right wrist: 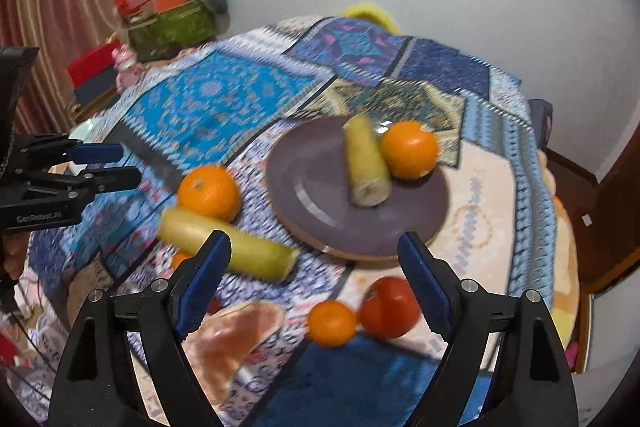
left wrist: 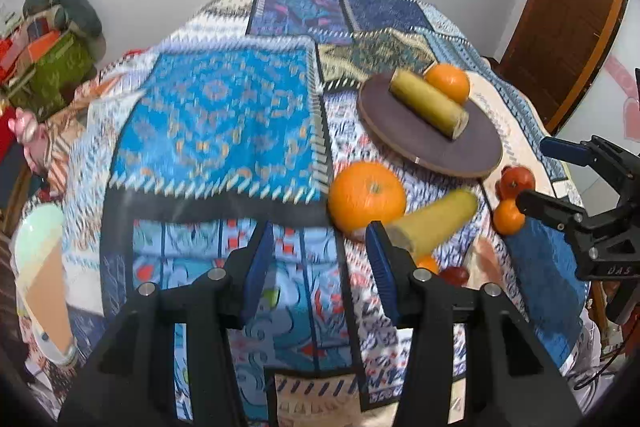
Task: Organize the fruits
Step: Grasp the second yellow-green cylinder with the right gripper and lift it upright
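left tool [left wrist: 320,259] jaws apart, nothing between them, patchwork tabletop [left wrist: 216,115] below; large orange [left wrist: 366,195] and loose sugarcane piece [left wrist: 434,223] just ahead to its right, touching each other. right tool [right wrist: 316,269] spread wide, empty; small orange [right wrist: 331,323] and tomato [right wrist: 390,307] sit between its fingers, side by side. Beyond it, purple plate [right wrist: 316,167] holds another sugarcane piece [right wrist: 366,163] against an orange [right wrist: 409,149]

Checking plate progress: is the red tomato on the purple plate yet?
No, the red tomato lies on the cloth beside a small orange, off the purple plate.
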Demonstrator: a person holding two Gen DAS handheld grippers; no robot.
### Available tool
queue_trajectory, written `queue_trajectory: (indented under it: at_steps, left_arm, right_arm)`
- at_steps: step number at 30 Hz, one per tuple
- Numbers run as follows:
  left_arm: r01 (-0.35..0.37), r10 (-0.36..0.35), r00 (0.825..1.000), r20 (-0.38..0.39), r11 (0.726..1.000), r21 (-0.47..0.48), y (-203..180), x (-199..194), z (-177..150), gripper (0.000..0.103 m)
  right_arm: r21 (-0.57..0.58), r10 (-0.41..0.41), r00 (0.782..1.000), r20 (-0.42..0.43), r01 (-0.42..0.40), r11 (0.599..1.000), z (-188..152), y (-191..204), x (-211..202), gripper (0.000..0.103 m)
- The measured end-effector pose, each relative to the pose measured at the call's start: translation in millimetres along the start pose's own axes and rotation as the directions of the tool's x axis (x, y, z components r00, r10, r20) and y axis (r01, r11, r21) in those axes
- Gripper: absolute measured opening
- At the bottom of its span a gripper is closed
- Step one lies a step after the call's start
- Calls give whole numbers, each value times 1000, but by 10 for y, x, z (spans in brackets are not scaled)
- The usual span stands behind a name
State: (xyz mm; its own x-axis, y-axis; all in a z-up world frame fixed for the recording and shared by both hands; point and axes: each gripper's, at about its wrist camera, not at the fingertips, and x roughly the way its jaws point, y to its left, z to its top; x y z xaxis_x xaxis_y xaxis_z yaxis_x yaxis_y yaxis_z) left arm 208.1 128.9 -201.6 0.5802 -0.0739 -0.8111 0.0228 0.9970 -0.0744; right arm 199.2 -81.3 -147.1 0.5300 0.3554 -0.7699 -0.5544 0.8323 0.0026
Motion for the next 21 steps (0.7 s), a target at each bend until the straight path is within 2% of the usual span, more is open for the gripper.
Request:
queue_trajectory:
  at_steps: [2, 7, 10, 14, 16, 21]
  left_arm:
    - [3, -3, 1000, -17, 1000, -10, 19, 58, -79, 54]
    - [24, -26, 997, -69, 999, -23, 18, 272, -180, 54]
    - [50, -53, 995, -85, 998, -35, -2, 360, -173, 54]
    - [76, -80, 993, -89, 996, -40, -51, 419, -154, 56]
    - [67, -70, 994, -83, 997, -40, -69, 426, -139, 56]
    - [75, -78, 994, -77, 996, -52, -37, 404, -136, 57]
  right_arm:
    - [-10, 16, 1000, -23, -16, 1000, -39, 88, 69, 84]
    - [-44, 36, 996, -79, -39, 998, -83, 245, 286, 84]
    - [-94, 17, 994, -107, -27, 995, -91, 323, 391, 84]
    - [-155, -2, 992, -123, -18, 988, -89, 377, 498, 84]
    - [-188, -3, 993, -120, -20, 982, -81, 408, 536, 84]
    - [-239, 34, 992, -124, -63, 969, -62, 499, 603, 82]
